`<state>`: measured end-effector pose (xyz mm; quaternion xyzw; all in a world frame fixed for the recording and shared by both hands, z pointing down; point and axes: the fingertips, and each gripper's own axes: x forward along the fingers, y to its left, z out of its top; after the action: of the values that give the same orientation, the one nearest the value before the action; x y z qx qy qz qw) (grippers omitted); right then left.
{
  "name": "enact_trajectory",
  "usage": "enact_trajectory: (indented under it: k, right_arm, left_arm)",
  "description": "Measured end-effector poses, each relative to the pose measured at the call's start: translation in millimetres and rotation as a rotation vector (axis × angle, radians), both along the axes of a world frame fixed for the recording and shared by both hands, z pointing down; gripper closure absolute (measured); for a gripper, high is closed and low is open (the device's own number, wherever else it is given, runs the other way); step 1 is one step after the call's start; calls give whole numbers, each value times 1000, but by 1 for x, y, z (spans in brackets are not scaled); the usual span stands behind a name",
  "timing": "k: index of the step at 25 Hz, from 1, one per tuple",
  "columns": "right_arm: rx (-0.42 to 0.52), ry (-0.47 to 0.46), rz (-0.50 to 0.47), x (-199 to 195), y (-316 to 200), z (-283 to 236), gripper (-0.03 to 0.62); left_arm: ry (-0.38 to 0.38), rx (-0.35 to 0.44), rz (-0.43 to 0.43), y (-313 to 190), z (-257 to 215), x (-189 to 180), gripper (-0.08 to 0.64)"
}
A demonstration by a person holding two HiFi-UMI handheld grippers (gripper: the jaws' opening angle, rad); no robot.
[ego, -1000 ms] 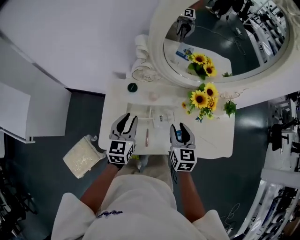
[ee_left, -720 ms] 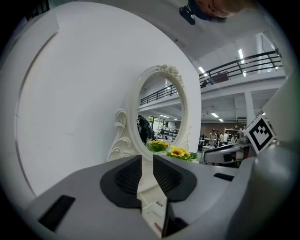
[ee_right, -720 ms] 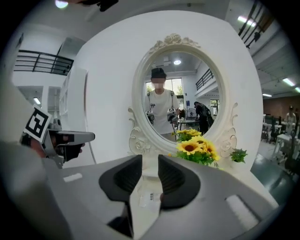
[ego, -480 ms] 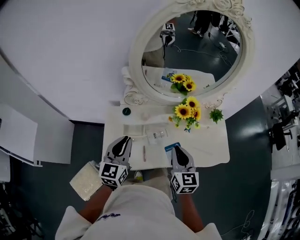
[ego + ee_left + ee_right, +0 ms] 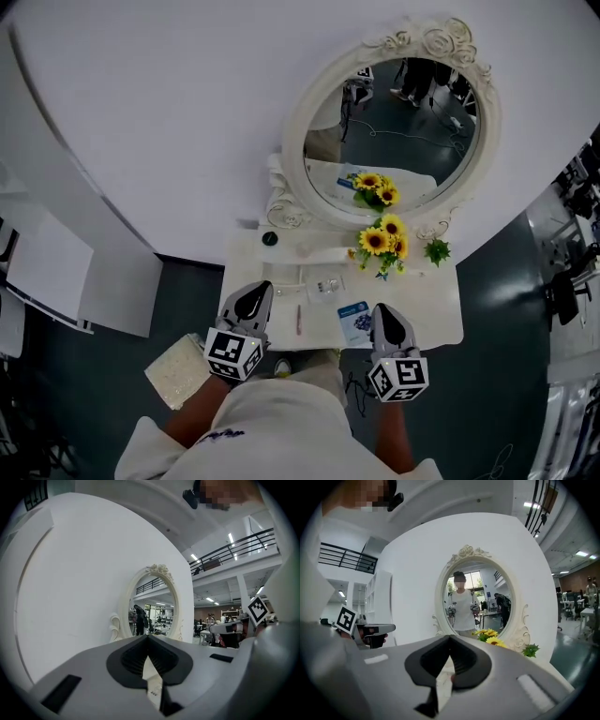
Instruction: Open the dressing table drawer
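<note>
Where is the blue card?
In the head view the blue card lies on the table near its front edge, left of the right gripper, below the sunflowers.

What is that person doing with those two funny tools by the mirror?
A person stands at a white dressing table with a tool in each hand. The left tool and right tool are both shut, holding nothing, over the table's front edge. From above, no open drawer can be seen.

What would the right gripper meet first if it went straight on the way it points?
The right gripper would probably meet the oval mirror, near its lower frame, passing just left of the sunflowers; depth is unclear.
</note>
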<state>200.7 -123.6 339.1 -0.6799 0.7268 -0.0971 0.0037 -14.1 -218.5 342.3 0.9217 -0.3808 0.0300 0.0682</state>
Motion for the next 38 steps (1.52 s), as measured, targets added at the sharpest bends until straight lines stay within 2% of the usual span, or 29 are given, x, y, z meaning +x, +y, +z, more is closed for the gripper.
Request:
enact_trajectory:
  k: [6, 13, 30, 38]
  right_arm:
    - [-2, -3, -4, -5, 6, -3, 581]
    - [-11, 16, -16, -11, 2, -3, 581]
    - [-10, 54, 7, -8, -1, -8, 581]
    - [-25, 62, 34, 0, 5, -5, 581]
  left_arm:
    - [15, -8, 27, 10, 0, 6, 551]
    - [17, -7, 20, 11, 1, 0, 551]
    - [13, -23, 24, 6, 9, -7, 551]
    - [16, -31, 41, 7, 11, 1, 551]
